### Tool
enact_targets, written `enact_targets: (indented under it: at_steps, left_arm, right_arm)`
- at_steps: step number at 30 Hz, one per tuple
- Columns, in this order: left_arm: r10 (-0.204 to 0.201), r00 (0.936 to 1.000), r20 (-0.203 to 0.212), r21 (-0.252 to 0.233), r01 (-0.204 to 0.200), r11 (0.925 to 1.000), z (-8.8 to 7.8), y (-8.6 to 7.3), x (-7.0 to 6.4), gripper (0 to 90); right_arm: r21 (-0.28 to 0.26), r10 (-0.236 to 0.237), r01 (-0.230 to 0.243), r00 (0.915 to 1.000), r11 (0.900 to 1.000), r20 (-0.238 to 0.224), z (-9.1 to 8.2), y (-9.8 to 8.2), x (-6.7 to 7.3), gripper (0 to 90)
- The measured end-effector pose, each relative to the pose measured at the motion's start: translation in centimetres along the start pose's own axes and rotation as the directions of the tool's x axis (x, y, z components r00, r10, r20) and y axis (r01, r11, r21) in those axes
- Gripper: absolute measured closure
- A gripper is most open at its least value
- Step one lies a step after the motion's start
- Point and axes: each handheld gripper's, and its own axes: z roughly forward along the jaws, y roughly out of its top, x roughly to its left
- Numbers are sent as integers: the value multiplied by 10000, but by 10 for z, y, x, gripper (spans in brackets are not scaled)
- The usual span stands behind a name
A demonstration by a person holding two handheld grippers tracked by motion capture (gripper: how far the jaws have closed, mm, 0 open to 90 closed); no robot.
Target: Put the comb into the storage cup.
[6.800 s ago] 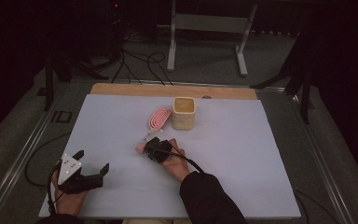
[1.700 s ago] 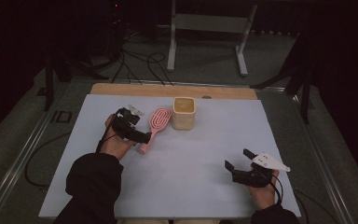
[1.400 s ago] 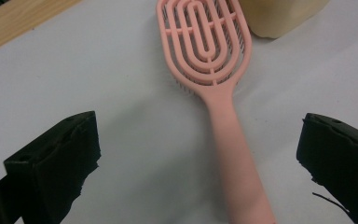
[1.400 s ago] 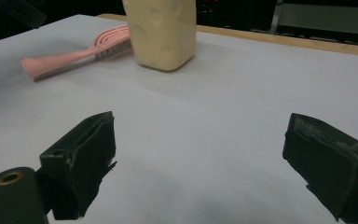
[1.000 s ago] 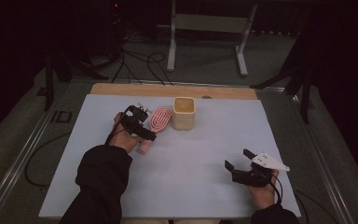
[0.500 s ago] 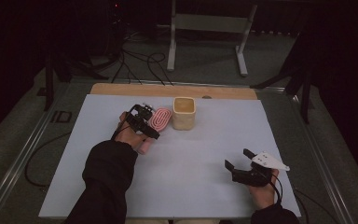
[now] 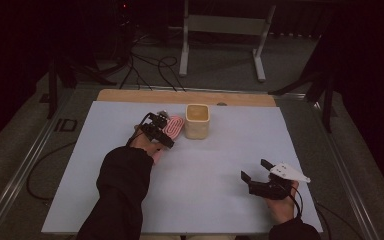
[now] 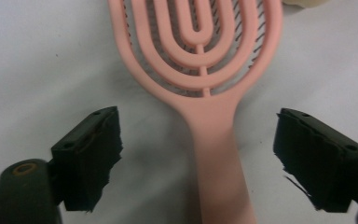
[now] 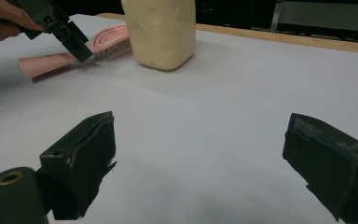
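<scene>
The left claw (image 8: 198, 154) sits low over the pink brush (image 8: 200, 70), its jaws just closing but not touching the handle between them. The brush lies flat on the worktop (image 7: 215, 165), its head just beside the cream cup (image 7: 197, 121). The right claw (image 7: 254, 170) rests released, well apart near the worktop's front corner.

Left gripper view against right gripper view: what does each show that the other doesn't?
Left gripper view: the brush's looped vents and bristles from above, the handle lying between the left gripper jaws, pads apart from it; these jaws have just been closing. Right gripper view: the cream cup beside the brush head, and the right gripper standing open. Both: the pink hairbrush on the white table.
</scene>
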Motion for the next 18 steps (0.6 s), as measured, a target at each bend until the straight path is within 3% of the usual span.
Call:
enact_targets:
  at_steps: [10, 13, 18]
  left_arm:
    - [-190, 9994, 290, 358, 180, 9992, 8, 5, -3, 433]
    - [-470, 9984, 317, 441, 456, 9980, 7, 6, -2, 505]
    - [-535, 9980, 340, 674, 511, 9964, 6, 7, -3, 566]
  right_arm:
    - [18, 39, -39, 10000, 10000, 25, 0, 0, -1, 91]
    - [36, 46, -46, 10000, 10000, 29, 0, 0, -1, 92]
    - [40, 36, -36, 10000, 10000, 53, 0, 0, -2, 92]
